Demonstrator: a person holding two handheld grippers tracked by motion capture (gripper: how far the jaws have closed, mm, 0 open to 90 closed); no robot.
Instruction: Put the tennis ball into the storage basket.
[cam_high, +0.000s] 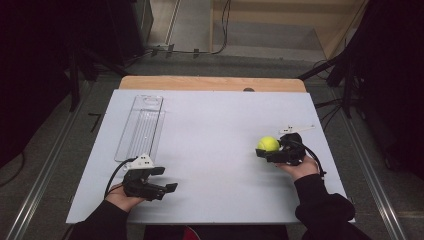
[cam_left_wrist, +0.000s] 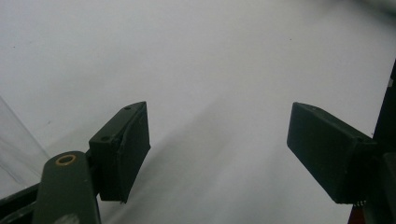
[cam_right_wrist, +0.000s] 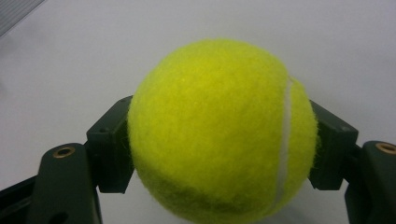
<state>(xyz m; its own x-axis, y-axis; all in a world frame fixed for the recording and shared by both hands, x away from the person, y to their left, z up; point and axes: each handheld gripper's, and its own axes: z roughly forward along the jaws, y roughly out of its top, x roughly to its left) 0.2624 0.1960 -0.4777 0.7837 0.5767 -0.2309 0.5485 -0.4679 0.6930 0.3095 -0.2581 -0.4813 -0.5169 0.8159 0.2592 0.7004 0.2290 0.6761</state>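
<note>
A yellow-green tennis ball (cam_high: 268, 144) sits on the right side of the white table (cam_high: 215, 125), held between the jaws of my right gripper (cam_high: 266, 147). In the right gripper view the ball (cam_right_wrist: 219, 130) fills the space between both black pads (cam_right_wrist: 109, 151), which press on its sides. My left gripper (cam_high: 165, 179) rests near the table's front left with its jaws wide apart; in the left gripper view its gripper (cam_left_wrist: 217, 149) has nothing but bare white tabletop between the pads.
A clear plastic tray (cam_high: 141, 127) lies lengthwise at the back left of the table, its corner just visible in the left gripper view (cam_left_wrist: 16, 144). A wooden edge (cam_high: 210, 83) runs along the table's far side. Dark stands and cables surround the table.
</note>
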